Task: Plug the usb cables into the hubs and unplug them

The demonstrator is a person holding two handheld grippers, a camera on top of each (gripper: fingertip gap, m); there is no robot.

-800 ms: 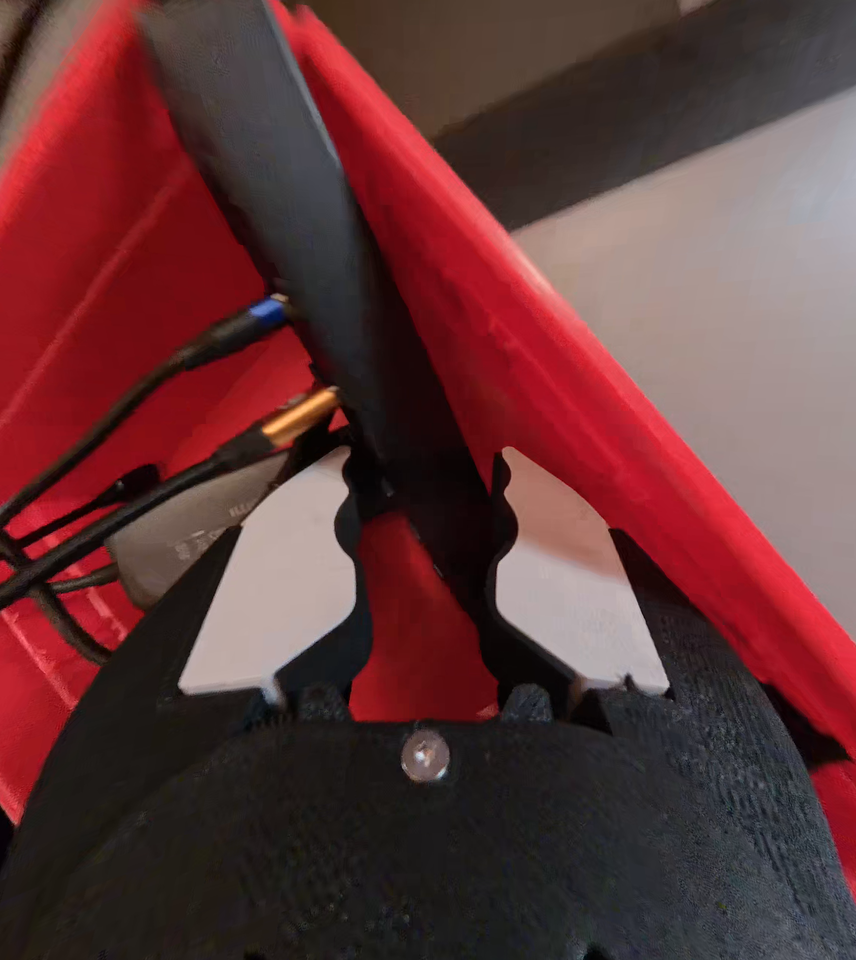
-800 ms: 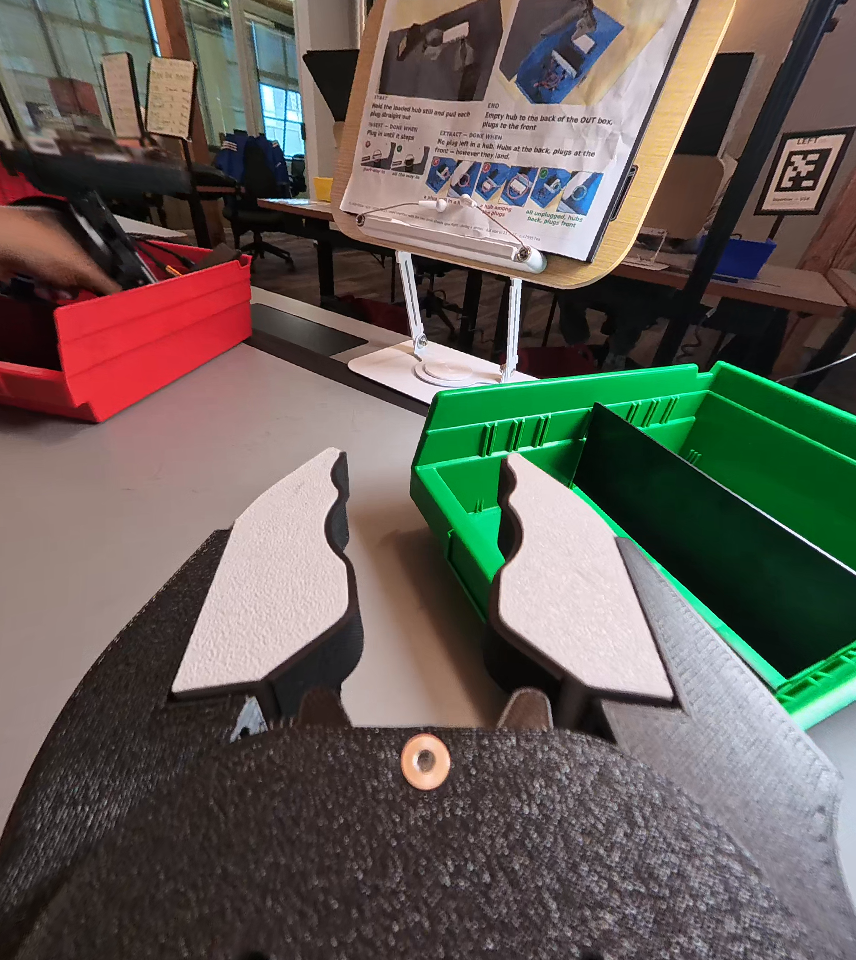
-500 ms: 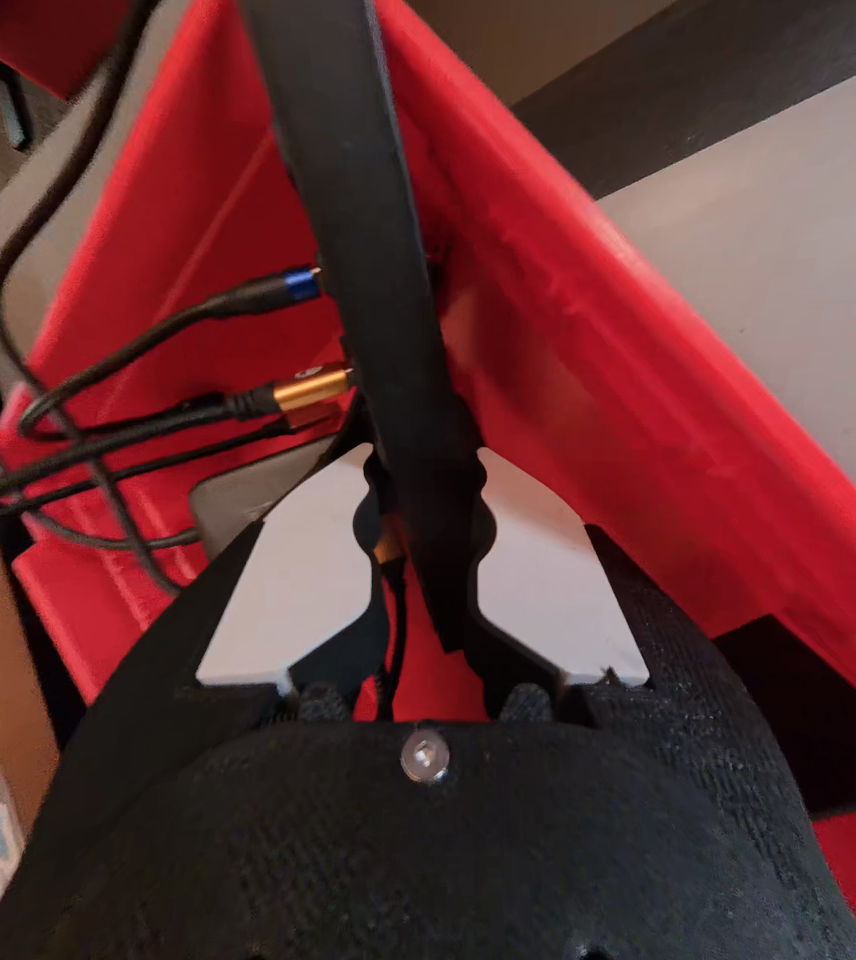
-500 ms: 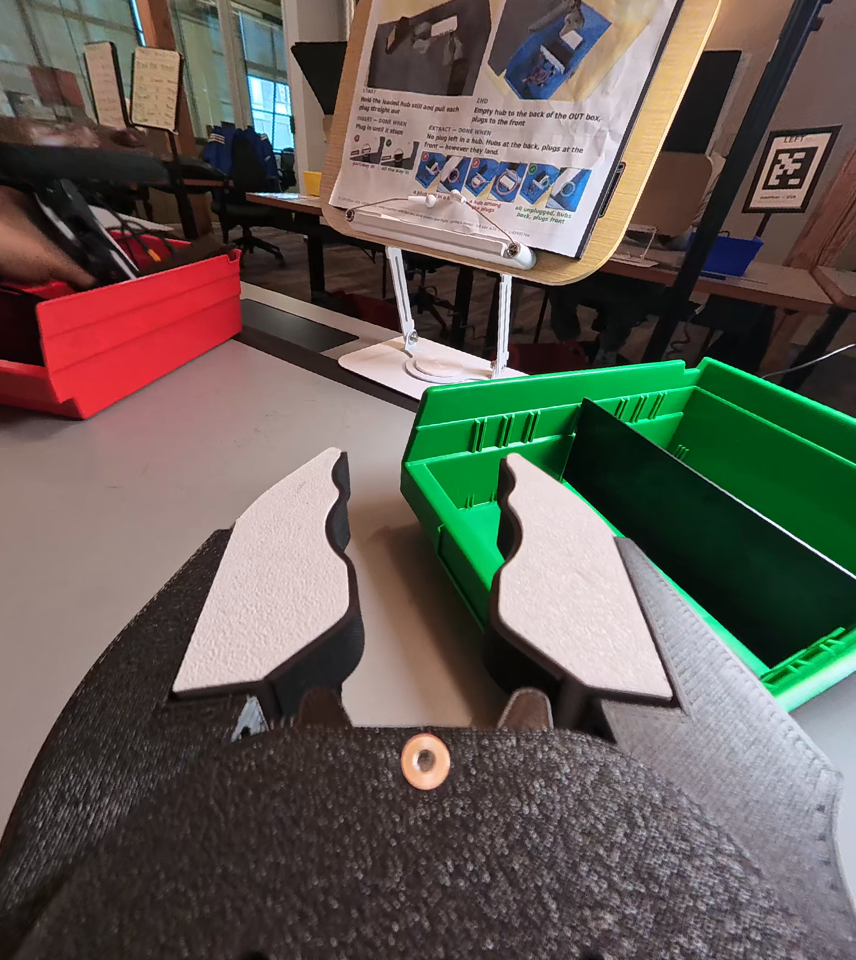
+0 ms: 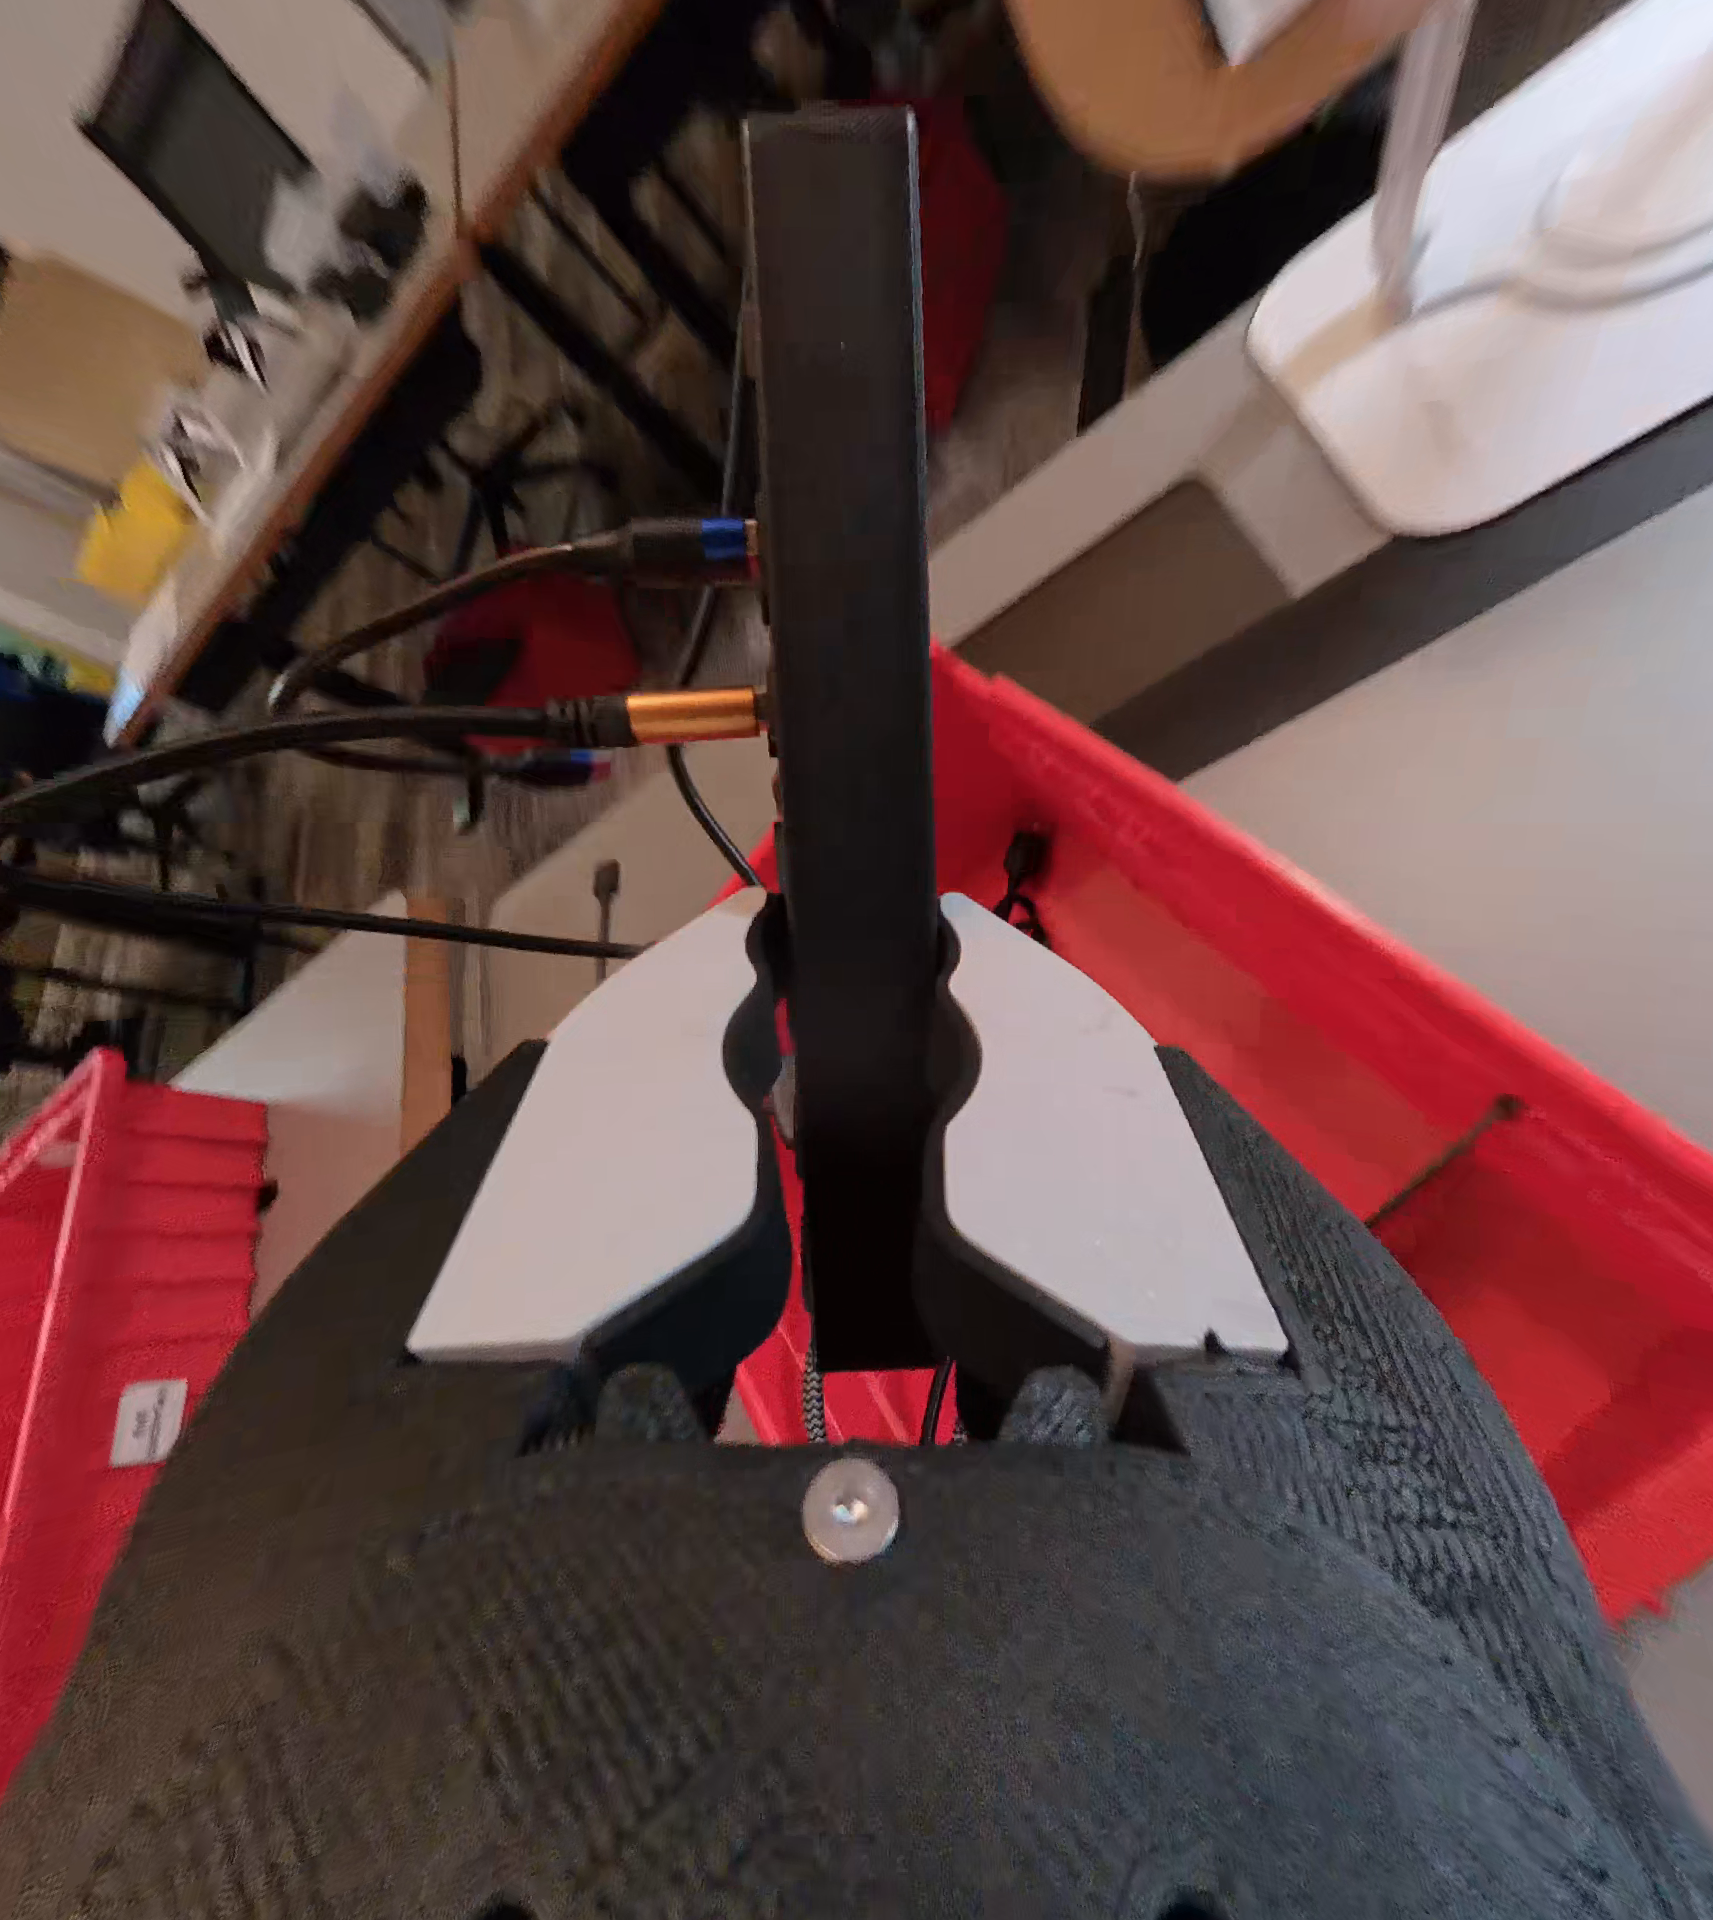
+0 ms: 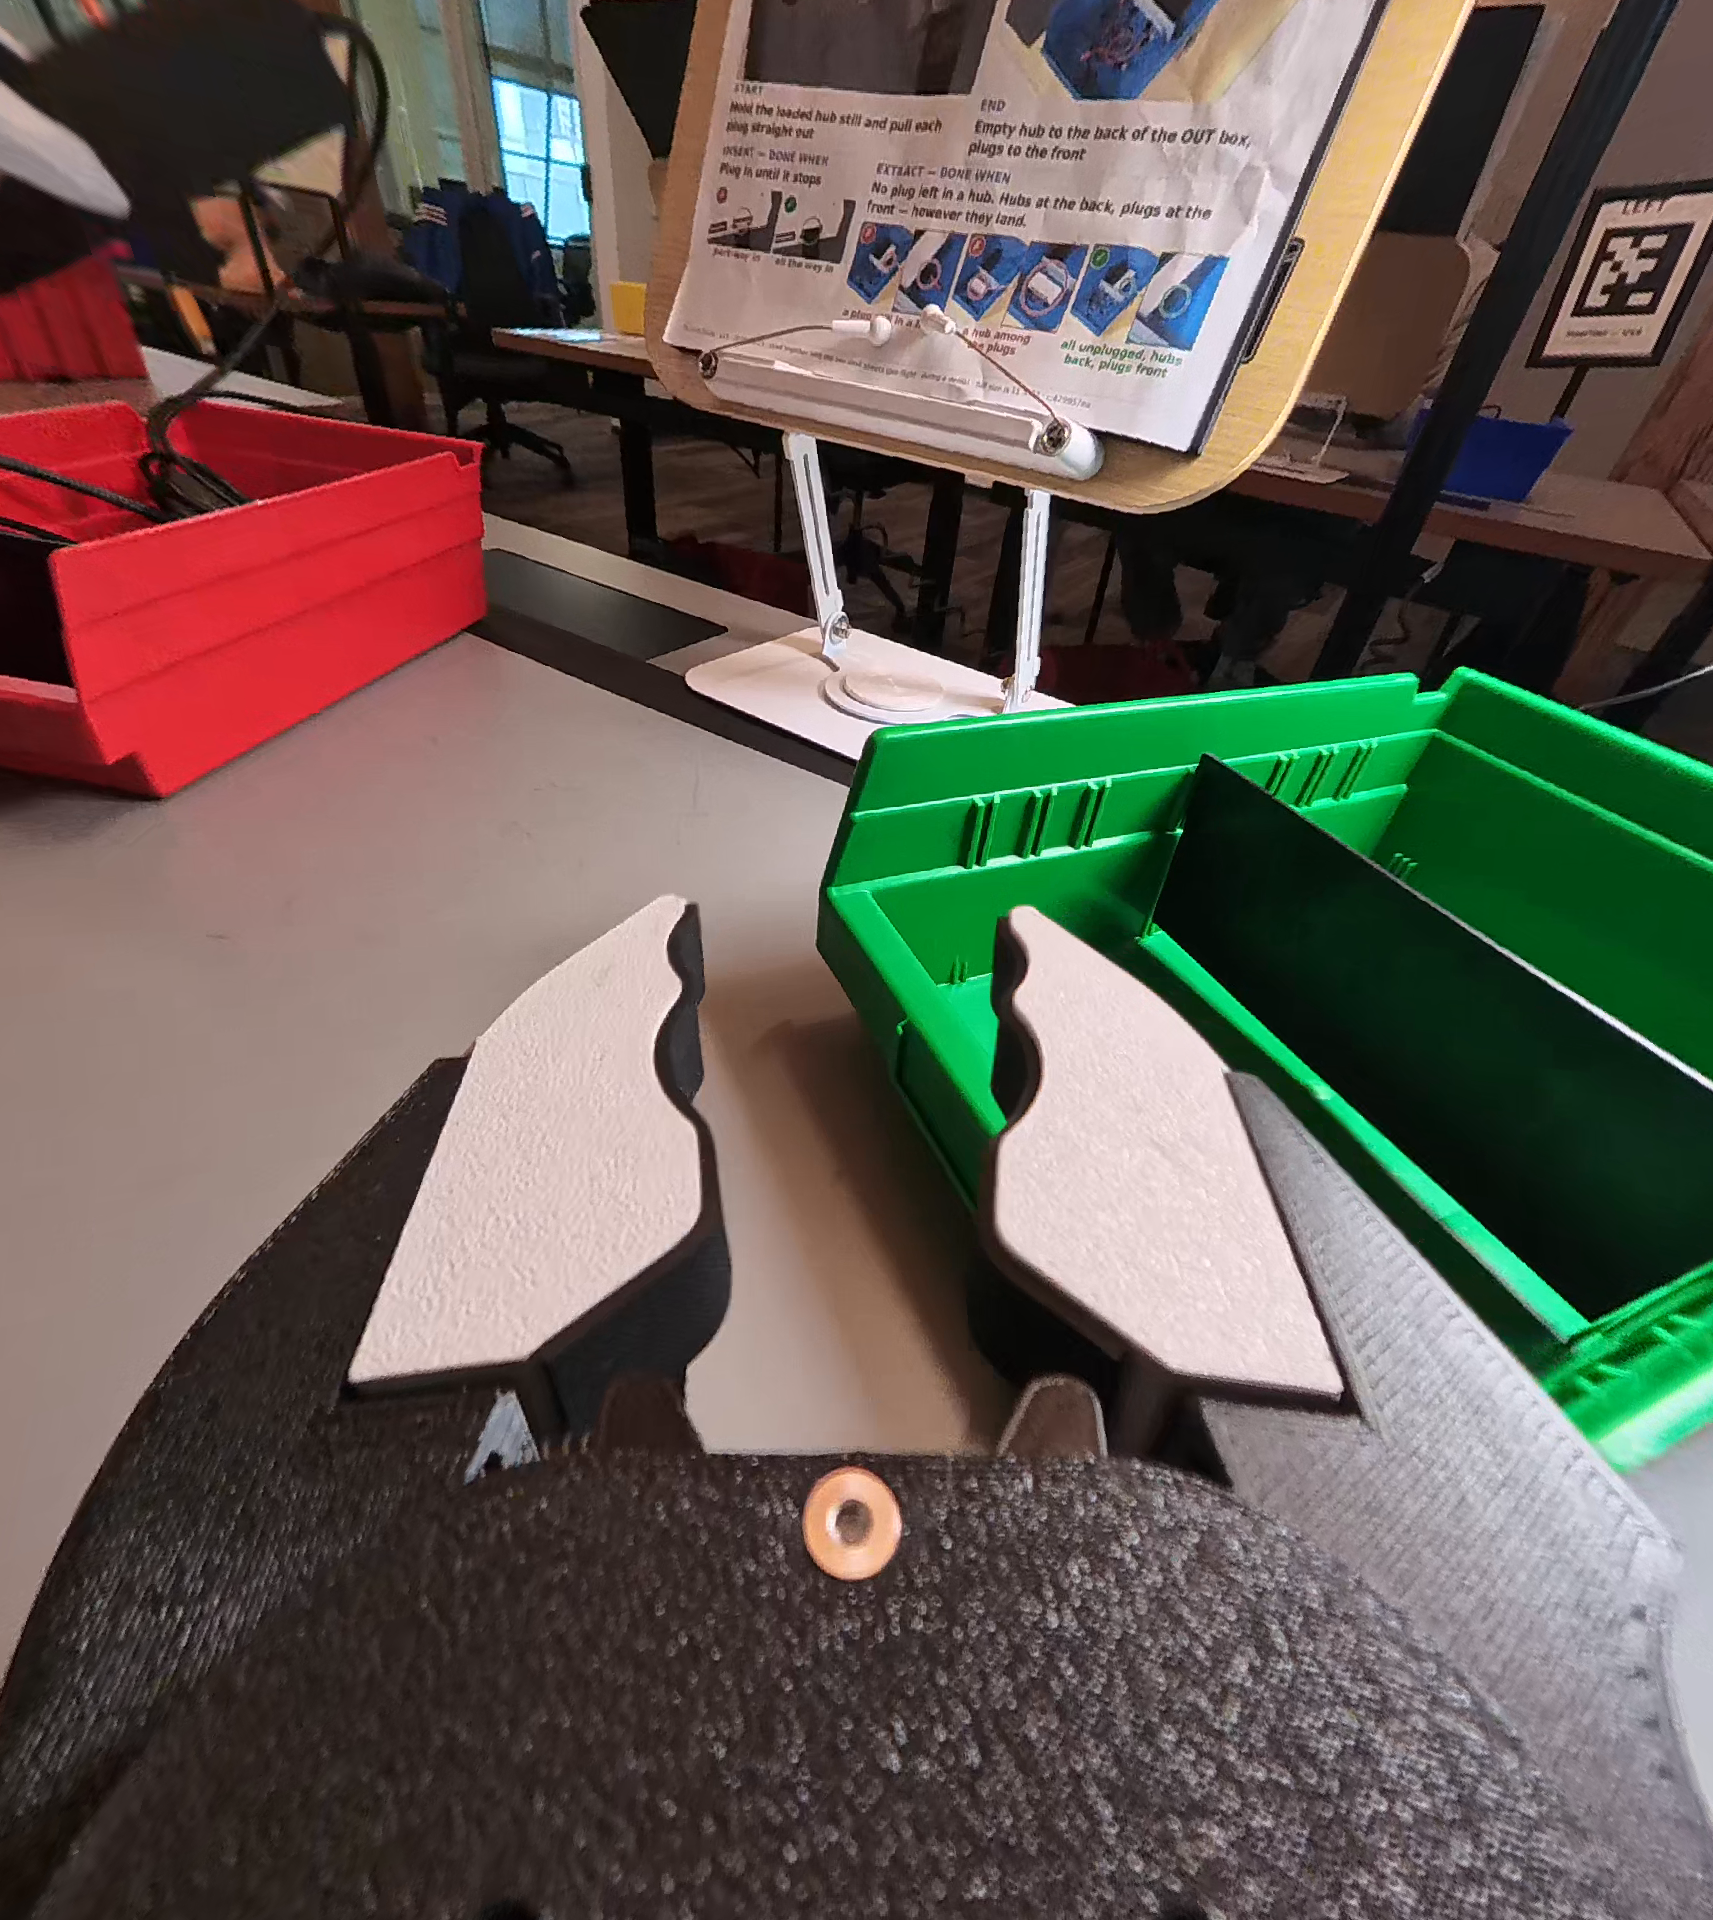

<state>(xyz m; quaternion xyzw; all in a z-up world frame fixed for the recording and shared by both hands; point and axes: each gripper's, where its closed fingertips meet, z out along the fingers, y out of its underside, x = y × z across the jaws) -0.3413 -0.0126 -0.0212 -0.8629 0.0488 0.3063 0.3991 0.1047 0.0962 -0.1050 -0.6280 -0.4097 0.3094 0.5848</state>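
My left gripper (image 5: 852,935) is shut on a long black hub (image 5: 836,499) and holds it above the red bin (image 5: 1351,1039). A blue-collared plug (image 5: 696,545) and a gold-collared plug (image 5: 691,715) sit in the hub's left side, and their black cables (image 5: 312,738) trail off to the left. My right gripper (image 6: 847,935) is open and empty, low over the grey table (image 6: 312,894), just left of the green bin (image 6: 1403,914). In the right wrist view the left gripper (image 6: 52,156) shows blurred at the top left, with cables (image 6: 197,436) hanging into the red bin (image 6: 239,592).
The green bin has a black divider (image 6: 1434,997) across it. A board with an instruction sheet (image 6: 966,208) stands on a white stand (image 6: 883,686) behind the bins. Another red bin (image 5: 31,1351) shows at the lower left of the left wrist view.
My left gripper has closed on the hub and lifted it up out of the red bin, cables trailing. My right gripper has stayed open and shifted only slightly.
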